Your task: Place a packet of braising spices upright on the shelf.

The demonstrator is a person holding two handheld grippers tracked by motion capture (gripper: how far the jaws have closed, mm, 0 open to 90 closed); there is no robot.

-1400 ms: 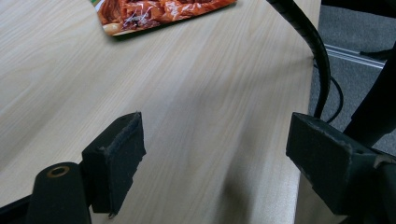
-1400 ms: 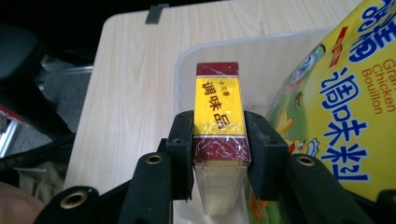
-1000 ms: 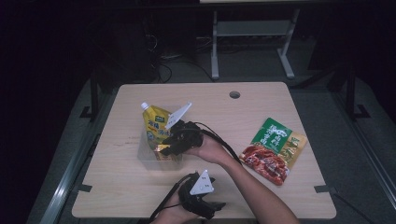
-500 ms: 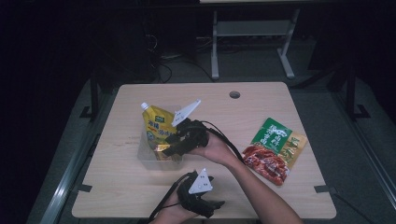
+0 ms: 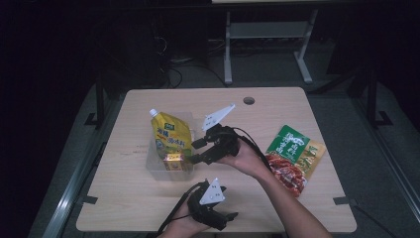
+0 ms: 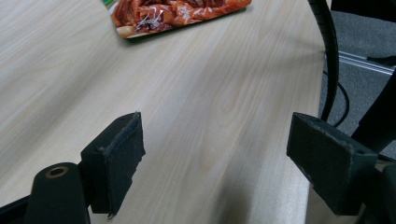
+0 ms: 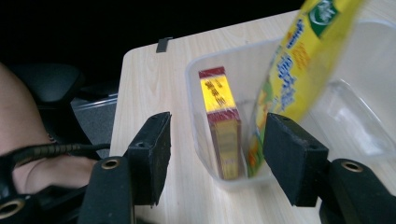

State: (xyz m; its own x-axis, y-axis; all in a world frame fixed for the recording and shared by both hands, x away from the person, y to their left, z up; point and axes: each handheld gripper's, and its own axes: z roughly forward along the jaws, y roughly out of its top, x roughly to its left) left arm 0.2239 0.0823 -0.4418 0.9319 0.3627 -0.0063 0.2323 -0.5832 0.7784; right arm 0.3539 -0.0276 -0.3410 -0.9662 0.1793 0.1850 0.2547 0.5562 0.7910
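The right gripper (image 7: pixel 215 154) hangs with jaws apart just before the clear plastic bin (image 7: pixel 355 112), where a red-and-yellow box (image 7: pixel 222 126) stands beside a yellow pouch (image 7: pixel 289 70); its print is too blurred to read. The left gripper (image 6: pixel 219 163), jaws also apart, rests over the pale wooden table (image 5: pixel 317 106) in a dark room.

Crowded bin, open tabletop around it.
Clear bin (image 5: pixel 153 166) packed with upright yellow pouch (image 5: pixel 171 136) and small box (image 5: pixel 174 161); snack packet (image 5: pixel 292 156) blocking right side; bare near edge elsewhere.
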